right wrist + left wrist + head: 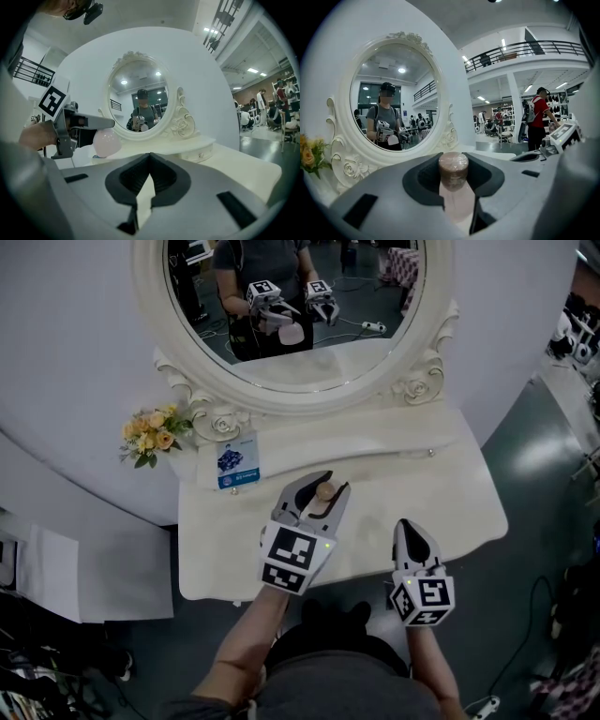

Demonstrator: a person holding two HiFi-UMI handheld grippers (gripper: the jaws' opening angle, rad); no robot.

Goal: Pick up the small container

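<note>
Two grippers are over a white worktop [422, 465] that carries an oval mirror [281, 395] in an ornate cream frame. The left gripper [328, 488] is clamped at a middling width on the small container [453, 178], its dark pads pressing on either side just under the brown cap, the pale pink body hanging below; the right gripper view shows the container's rounded body held above the worktop in front of the mirror. The right gripper [405, 529] is by the worktop's front edge, to the right of the left one and apart from it; its jaws are closed together with nothing between them. A small bunch of yellow flowers [152, 435] sits at the mirror's left foot; a blue card [236, 461] stands just beside it.
</note>
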